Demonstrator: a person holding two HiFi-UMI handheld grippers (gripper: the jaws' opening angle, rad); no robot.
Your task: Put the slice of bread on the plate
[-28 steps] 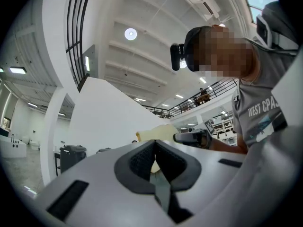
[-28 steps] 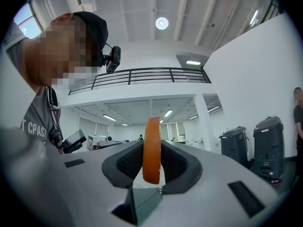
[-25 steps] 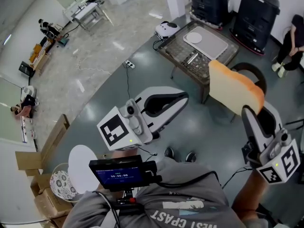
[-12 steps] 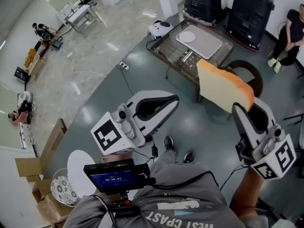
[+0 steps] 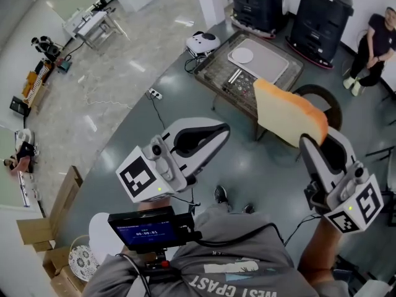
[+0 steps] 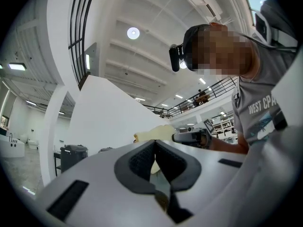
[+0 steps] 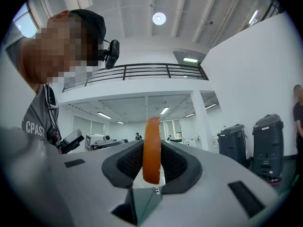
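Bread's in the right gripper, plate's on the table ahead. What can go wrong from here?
1. The right gripper pinches the slice of bread only near one edge. Most of it stands free, so it may flop or tear.
2. The plate looks small on its tray, so the slice could overhang or miss.

Cream and white
My slice of bread (image 5: 286,111) is cream, crust orange-brown; my left gripper (image 5: 221,130) and right gripper (image 5: 309,142) are white, lined black, with black-and-white marker squares (image 5: 141,177).

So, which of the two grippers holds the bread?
The right gripper: the bread stands clamped between its jaws. The left gripper has its jaws shut on nothing.
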